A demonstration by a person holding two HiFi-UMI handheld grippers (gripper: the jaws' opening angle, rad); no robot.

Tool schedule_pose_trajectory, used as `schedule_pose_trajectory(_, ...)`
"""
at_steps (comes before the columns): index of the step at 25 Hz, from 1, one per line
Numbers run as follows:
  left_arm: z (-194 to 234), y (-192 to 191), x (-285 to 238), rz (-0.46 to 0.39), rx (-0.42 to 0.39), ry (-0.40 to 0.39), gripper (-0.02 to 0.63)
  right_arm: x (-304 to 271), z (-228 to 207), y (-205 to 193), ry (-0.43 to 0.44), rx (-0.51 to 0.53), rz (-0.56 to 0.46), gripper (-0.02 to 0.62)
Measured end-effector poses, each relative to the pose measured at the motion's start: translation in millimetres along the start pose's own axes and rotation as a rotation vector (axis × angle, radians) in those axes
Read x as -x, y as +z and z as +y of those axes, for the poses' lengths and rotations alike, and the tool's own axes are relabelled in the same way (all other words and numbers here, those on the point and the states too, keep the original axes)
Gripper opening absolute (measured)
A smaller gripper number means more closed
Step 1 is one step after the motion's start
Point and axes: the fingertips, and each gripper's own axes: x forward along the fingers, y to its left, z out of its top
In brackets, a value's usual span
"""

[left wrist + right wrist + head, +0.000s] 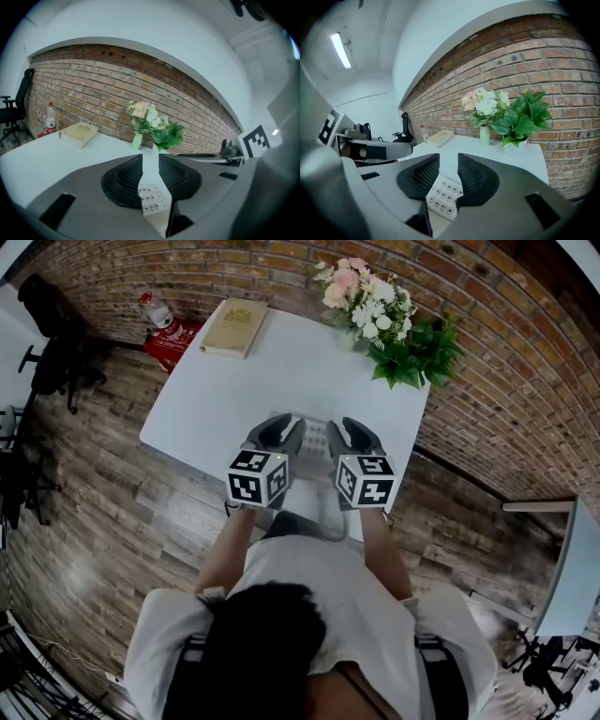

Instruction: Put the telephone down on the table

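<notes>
Pinching in from both sides, that was how I had it: left claw [150,161] drawn well in, with the keypad end of the telephone [153,202] wedged between its ribbed jaws. Right claw [448,161] was just as narrow and biting the opposite edge, number keys showing beneath it.

From the head view the telephone hung between the two claws, over the near edge of the white worktop [281,381]. As far as I could judge it was clear of the surface, not resting on it.

Farther out, the middle of the worktop carried nothing. A tan book [234,327] lay at the far left corner. A vase of flowers [367,298] and a leafy pot plant [419,354] stood at the far right by the brick wall.

To do the step well, I reckoned I should carry the telephone forward over that open middle and hold both claws level so the base met the surface flat. Then I'd lower them together and open neither until it sat. Loosing one side early could tip it.
</notes>
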Motion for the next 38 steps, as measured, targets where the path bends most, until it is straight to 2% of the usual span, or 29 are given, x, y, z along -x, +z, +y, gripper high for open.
schedule_pose_trajectory(2,-4.0,2.9,0.8,-0.008,0.036,-0.009,0.098,2.3,2.2,6.1,-0.011,0.021,-0.017,0.117)
schedule_pose_trajectory(4,-4.5,6.6,1.6,-0.023,0.038,0.001,0.093,3.9,4.2,11.1,-0.022,0.040,-0.031,0.083)
schedule_pose_trajectory(13,-10.9,15.9,2.9,-0.044,-0.049,0.056,0.062,8.4,13.5,24.3,-0.043,0.062,-0.074,0.039)
schedule_pose_trajectory(22,-14.4,15.5,-3.5,-0.024,-0.087,0.063,0.037,1.4,24.3,29.8,-0.051,0.086,-0.088,0.029)
schedule_pose_trajectory(38,-2.8,15.5,-3.4,-0.043,-0.112,0.116,0.032,-3.9,26.0,35.7,-0.079,0.146,-0.109,0.025)
